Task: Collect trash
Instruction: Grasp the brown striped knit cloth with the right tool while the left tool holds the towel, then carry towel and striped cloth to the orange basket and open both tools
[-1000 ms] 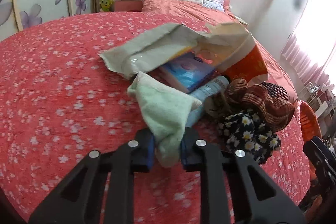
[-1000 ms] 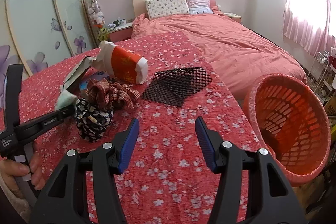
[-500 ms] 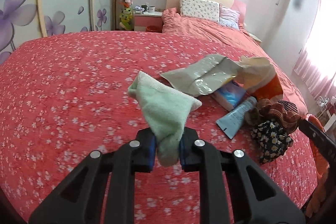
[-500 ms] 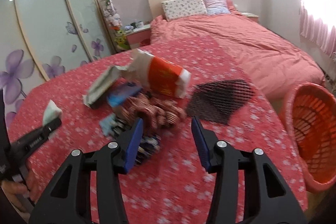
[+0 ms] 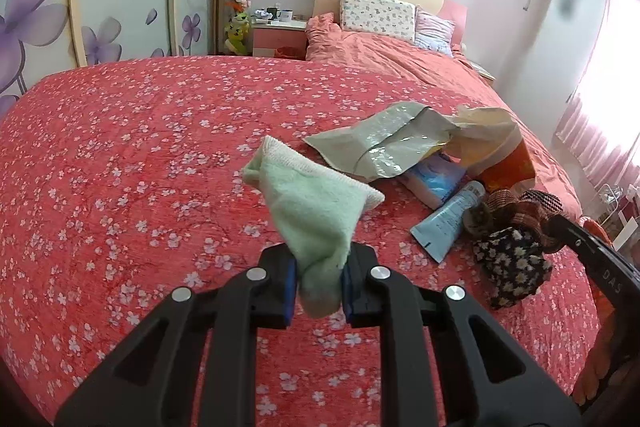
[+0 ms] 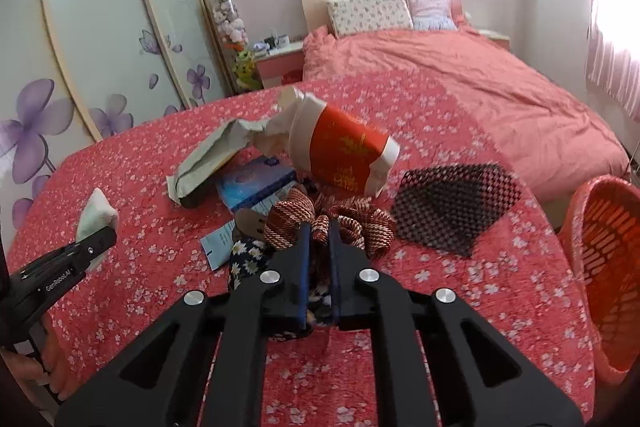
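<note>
My left gripper [image 5: 319, 285] is shut on a pale green cloth [image 5: 316, 203] and holds it above the red flowered cover; the cloth also shows at the left of the right wrist view [image 6: 96, 213]. My right gripper [image 6: 319, 267] is shut on a brown-and-white woven cloth [image 6: 348, 223] in the pile. The pile holds a dark daisy-print cloth [image 6: 246, 255], a blue tube [image 5: 450, 219], a blue packet [image 6: 254, 181], a grey mailer bag [image 5: 380, 143] and an orange-and-white bag [image 6: 344, 151]. A black mesh sheet [image 6: 454, 205] lies to the right.
An orange plastic basket [image 6: 604, 267] stands off the right edge of the red cover [image 5: 120, 167]. A made bed with pillows [image 6: 370, 13], a pink nightstand [image 5: 278, 35] and wardrobe doors with purple flowers [image 6: 92, 47] are behind.
My right gripper moved left onto the pile and shut on the woven cloth. My left gripper drew back with the green cloth, away from the pile.
</note>
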### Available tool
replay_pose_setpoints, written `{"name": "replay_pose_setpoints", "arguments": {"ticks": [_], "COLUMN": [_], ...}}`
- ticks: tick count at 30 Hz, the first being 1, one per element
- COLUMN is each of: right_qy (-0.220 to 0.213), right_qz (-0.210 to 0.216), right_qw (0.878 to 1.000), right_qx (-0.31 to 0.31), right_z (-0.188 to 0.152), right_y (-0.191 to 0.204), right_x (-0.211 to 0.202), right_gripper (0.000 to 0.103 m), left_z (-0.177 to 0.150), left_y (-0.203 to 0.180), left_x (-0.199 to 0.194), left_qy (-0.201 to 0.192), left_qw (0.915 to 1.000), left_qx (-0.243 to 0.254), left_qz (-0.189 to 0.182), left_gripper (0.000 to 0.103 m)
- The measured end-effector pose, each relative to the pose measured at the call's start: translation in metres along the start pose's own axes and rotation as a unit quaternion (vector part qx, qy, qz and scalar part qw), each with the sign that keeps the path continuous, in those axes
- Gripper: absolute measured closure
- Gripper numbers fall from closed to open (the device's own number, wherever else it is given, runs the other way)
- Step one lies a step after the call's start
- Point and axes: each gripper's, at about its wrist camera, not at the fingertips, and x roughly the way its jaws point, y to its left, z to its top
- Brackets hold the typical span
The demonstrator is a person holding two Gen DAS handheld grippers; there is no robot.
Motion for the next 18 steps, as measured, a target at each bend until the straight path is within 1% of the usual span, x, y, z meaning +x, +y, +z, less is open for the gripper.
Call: {"name": "replay_pose_setpoints", "arguments": {"ticks": [9, 13, 18], "right_qy": [-0.073, -0.105, -0.131], "right_qz": [-0.024, -0.048, -0.077], "right_qw": [0.997, 0.993, 0.988], "right_qx": [0.013, 0.019, 0.038], "right_z": [0.009, 0.010, 0.009], "right_y": [-0.027, -0.042, -0.066], "right_x": [-0.048, -0.071, -0.092], "right_gripper": [0.096, 0.096, 0.096], "left_z": [0.000, 0.001, 0.003], "left_y": [-0.031, -0.050, -0.079], "left_x": [-0.020, -0.029, -0.038], "left_qy": [-0.013, -0.019, -0.024], "left_qw": [0.9995, 0.9986, 0.9967], "left_qx": [0.021, 0.035, 0.053], "left_qz": [-0.020, -0.035, -0.058], "left_gripper": [0.085, 0.085, 0.085]}}
